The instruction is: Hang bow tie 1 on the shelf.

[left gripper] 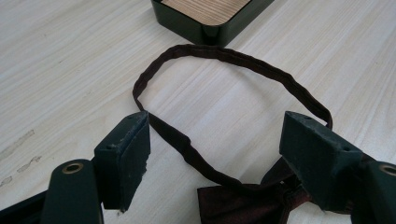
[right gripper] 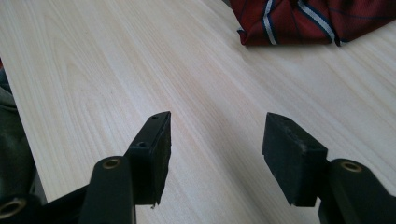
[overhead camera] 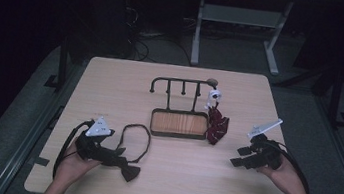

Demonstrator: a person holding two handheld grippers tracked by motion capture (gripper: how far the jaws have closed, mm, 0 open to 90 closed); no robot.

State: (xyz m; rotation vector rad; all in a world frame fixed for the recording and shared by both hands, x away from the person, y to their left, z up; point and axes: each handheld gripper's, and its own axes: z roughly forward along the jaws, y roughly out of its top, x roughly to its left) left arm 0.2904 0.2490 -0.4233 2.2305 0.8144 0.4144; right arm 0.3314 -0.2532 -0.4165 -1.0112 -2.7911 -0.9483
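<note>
Nearest to me, my left tongs [overhead camera: 117, 156] sit low over the near left part of the counter [overhead camera: 112, 76], jaws spread wide. In the left gripper view they straddle the dark bow tie [left gripper: 252, 203]: its knot lies on the wood between the jaws, close to the jaw at the right of that view, and I cannot tell whether that jaw touches the fabric. The pads are not pressing on it. The tie's neck strap [left gripper: 224, 53] runs out ahead of the jaws in a flat closed loop on the counter, its far bend just short of the tray.

My right tongs [overhead camera: 242, 155] are over the near right part of the counter, well apart from the left ones. Their jaws stand apart with bare wood between them, holding nothing, as the right gripper view shows. Ahead of them in that view lies a bunched red striped tie [right gripper: 299, 21], not touched.

Further in, near the middle of the counter, sits the dark-rimmed tray [overhead camera: 153, 119] with a wooden floor. A black rack [overhead camera: 169, 80] with short hanging pegs rises from behind it. At the rack's right end a small white figure [overhead camera: 213, 98] stands, and the red striped tie lies bundled just beside the tray's right edge.

Beyond the counter's far edge, the floor is dim, with the pale legs of another desk [overhead camera: 196, 40].
</note>
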